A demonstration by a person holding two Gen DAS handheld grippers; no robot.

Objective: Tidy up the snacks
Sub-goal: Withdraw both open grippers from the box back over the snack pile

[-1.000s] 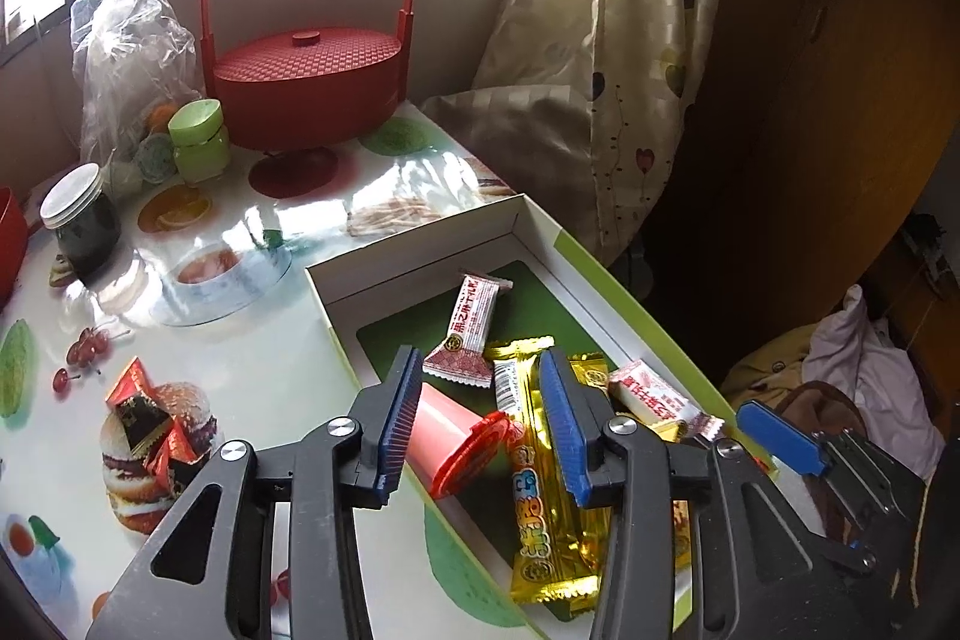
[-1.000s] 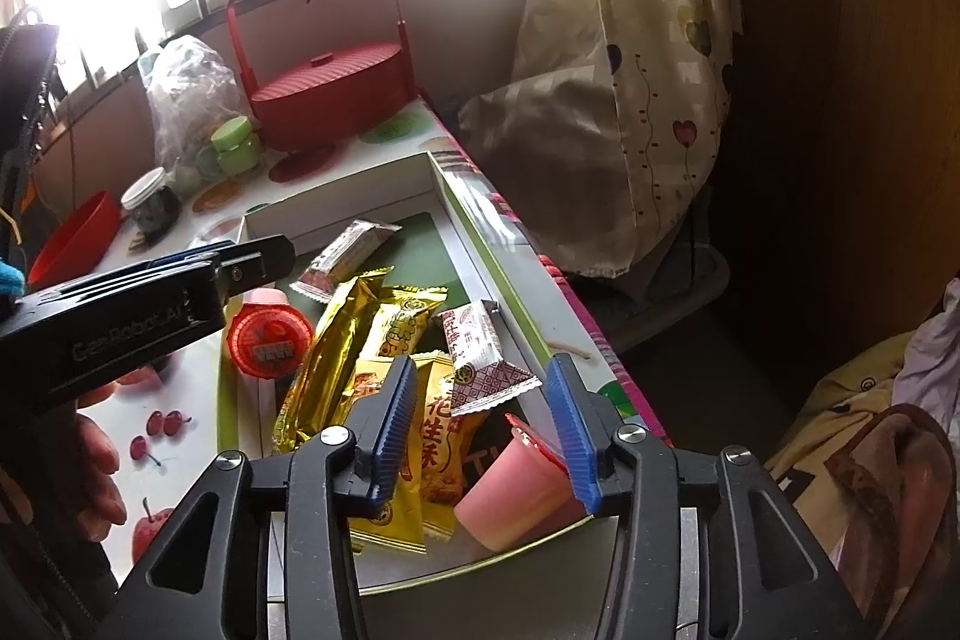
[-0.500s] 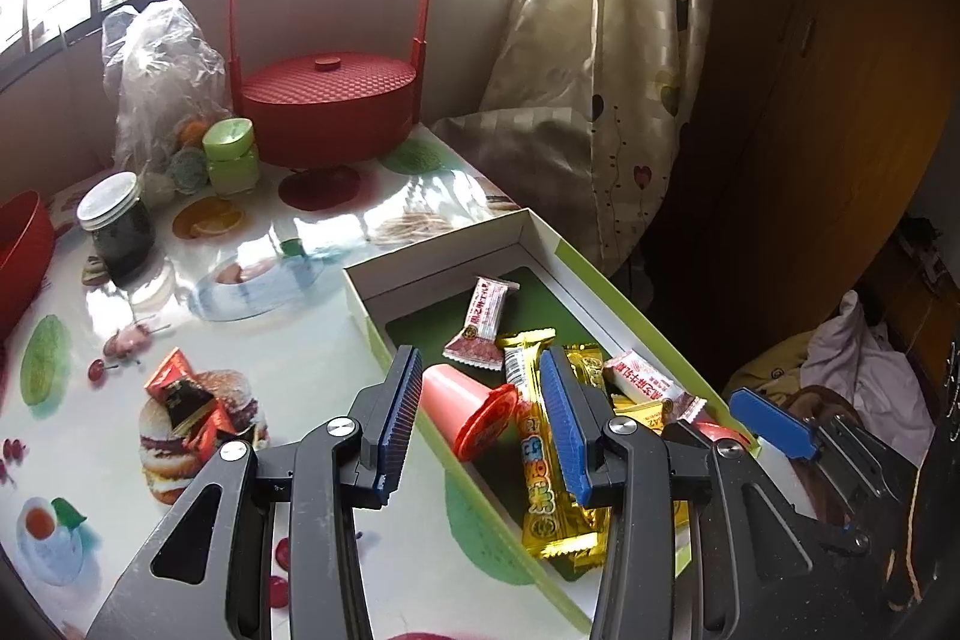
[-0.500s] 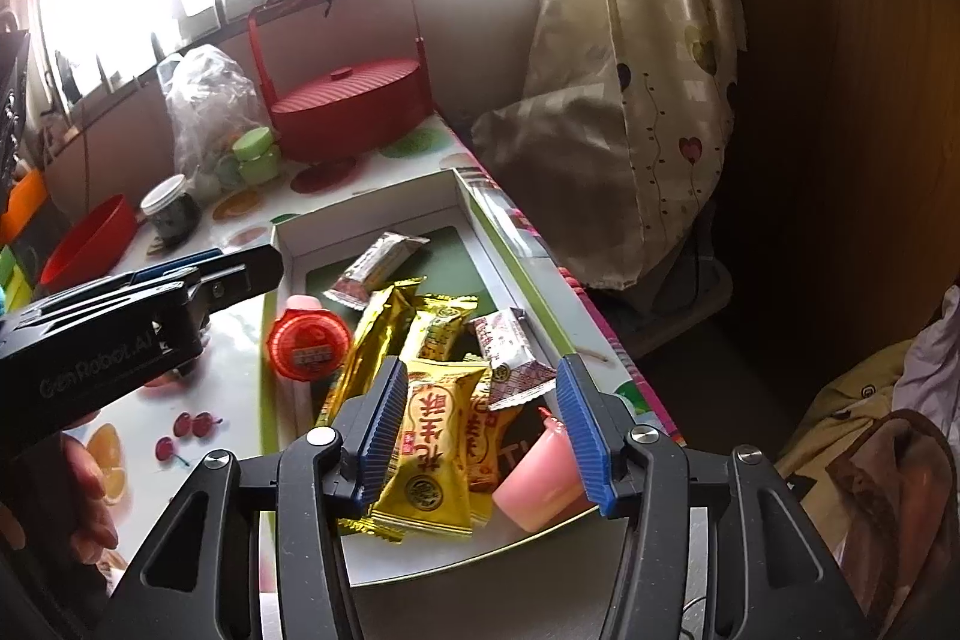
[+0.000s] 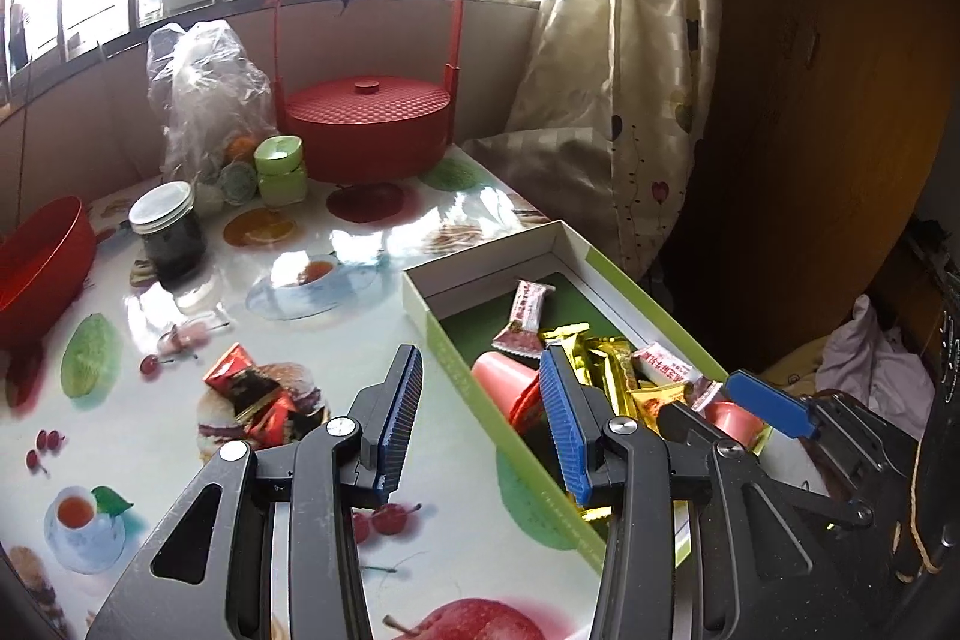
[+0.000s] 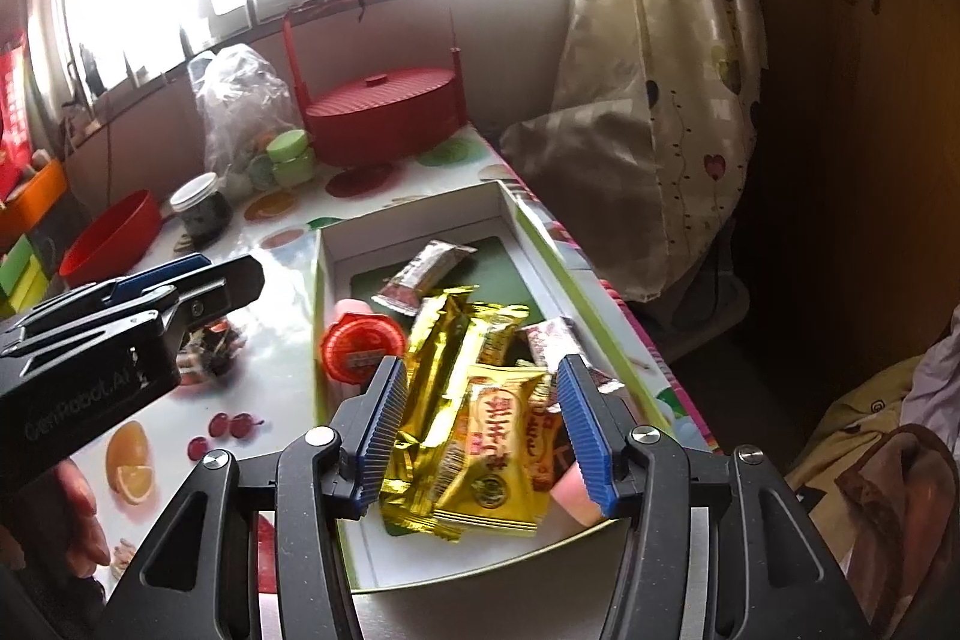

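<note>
Both grippers hang above the table with nothing between their pads. My left gripper (image 5: 477, 421) stands part open, its blue pads (image 5: 399, 415) over the printed tablecloth (image 5: 180, 460) and the near wall of the box (image 5: 456, 364); it holds nothing. My right gripper (image 6: 480, 427) is also part open and empty, jaws well clear of the packets below them.

I find the snacks gathered in the green-rimmed box. From the right wrist view, a heap of gold packets (image 6: 474, 418) lies at the centre. A red-lidded pink cup (image 6: 360, 349) lies on its side at 10 o'clock from the heap, against the left wall. A red-and-white wrapped bar (image 6: 423, 274) lies at 12 o'clock, on the bare green floor. A second pink cup (image 6: 573, 496) shows at 4 o'clock, partly hidden behind the right pad.

Outside the box, a cluster of red and black wrappers (image 5: 258, 397) lies on the tablecloth, at 9 o'clock from the box in the left wrist view.

At the far end of the table I note a red lidded basket (image 5: 366, 127), a plastic bag (image 5: 204, 100), a green jar (image 5: 279, 163), a dark jar (image 5: 168, 235) and a red bowl (image 5: 42, 268).
</note>
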